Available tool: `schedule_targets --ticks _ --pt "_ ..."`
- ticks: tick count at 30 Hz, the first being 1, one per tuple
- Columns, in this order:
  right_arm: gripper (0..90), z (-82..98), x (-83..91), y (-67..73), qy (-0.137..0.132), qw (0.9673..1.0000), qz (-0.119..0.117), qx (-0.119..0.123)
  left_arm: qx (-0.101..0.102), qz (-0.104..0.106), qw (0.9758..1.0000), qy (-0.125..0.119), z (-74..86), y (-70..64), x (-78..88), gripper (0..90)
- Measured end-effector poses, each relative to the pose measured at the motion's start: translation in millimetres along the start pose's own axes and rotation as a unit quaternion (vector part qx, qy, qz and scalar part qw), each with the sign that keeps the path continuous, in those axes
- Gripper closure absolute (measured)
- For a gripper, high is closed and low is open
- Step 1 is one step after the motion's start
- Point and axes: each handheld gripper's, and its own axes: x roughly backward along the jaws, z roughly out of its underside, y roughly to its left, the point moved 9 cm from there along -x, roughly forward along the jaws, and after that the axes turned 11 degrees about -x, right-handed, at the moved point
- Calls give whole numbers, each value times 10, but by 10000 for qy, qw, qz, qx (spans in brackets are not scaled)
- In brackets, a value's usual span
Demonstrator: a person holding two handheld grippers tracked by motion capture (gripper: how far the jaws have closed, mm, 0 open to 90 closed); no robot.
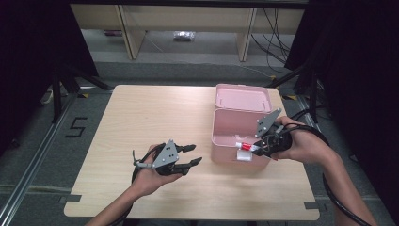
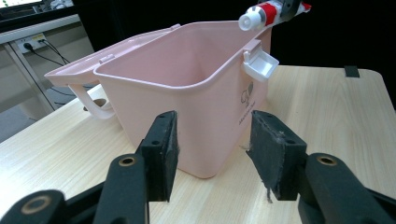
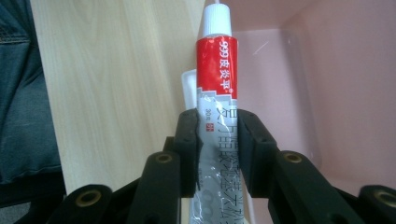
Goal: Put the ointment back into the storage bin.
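- Two grippers show from above — the left gripper (image 1: 190, 155) rests near the table's (image 1: 141, 117) front edge, jaws apart, empty.
- Left gripper view: pink box (image 2: 196, 102) stands open, just ahead.
- Right gripper view: right gripper (image 3: 219, 140) clamps the tube (image 3: 217, 70) over the box's front rim.

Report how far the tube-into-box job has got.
Done: the pink box stands with its lid swung open, and the right gripper is shut on the red and silver tube. In hand: the tube hangs at the box's near rim. Left: lowering it inside and letting go. The left gripper waits open, empty.
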Motion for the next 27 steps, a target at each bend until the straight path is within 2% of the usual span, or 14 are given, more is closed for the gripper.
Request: schedule_targets --ticks 1,2,4,5,6,8,11,13,16,17,19,23,24,27 --pt "722 0 0 -5 29 10000 -20 31 5 -1 10000 -9 -3 -1 1 516" --pt "722 -2 2 -7 15 10000 26 -54 -5 -4 10000 -12 -4 0 3 516" --pt "722 -13 -4 -19 40 9999 -77 75 -11 3 10000 1 -1 -1 5 515" --pt "722 -13 -4 -19 40 9999 -77 75 -11 3 10000 1 -1 -1 5 515" --pt "722 -14 1 -26 85 9999 -42 -46 -7 3 10000 6 4 -1 4 515" --pt "722 -19 5 -34 121 9999 -33 -52 -2 -1 10000 6 5 1 5 515" --pt "722 -44 5 -61 133 9999 -49 80 5 3 10000 9 5 1 5 515" --pt "722 -47 9 -67 132 9999 -14 11 -6 6 10000 11 4 2 3 515" --pt "722 -78 0 -118 144 9996 -28 221 -12 7 10000 13 2 3 2 515" --pt "722 -73 7 -115 169 9998 -11 91 -6 5 10000 5 -1 3 3 515" --pt "722 -74 7 -119 170 9998 5 71 -10 4 10000 7 -1 3 4 514" --pt "722 -89 11 -161 219 9997 31 134 -12 4 10000 12 0 4 6 514" --pt "722 -111 0 -180 157 9993 2 332 -15 4 10000 9 0 3 5 514" --pt "722 -131 -8 -223 164 9992 5 378 -14 10 10000 12 0 4 1 514"
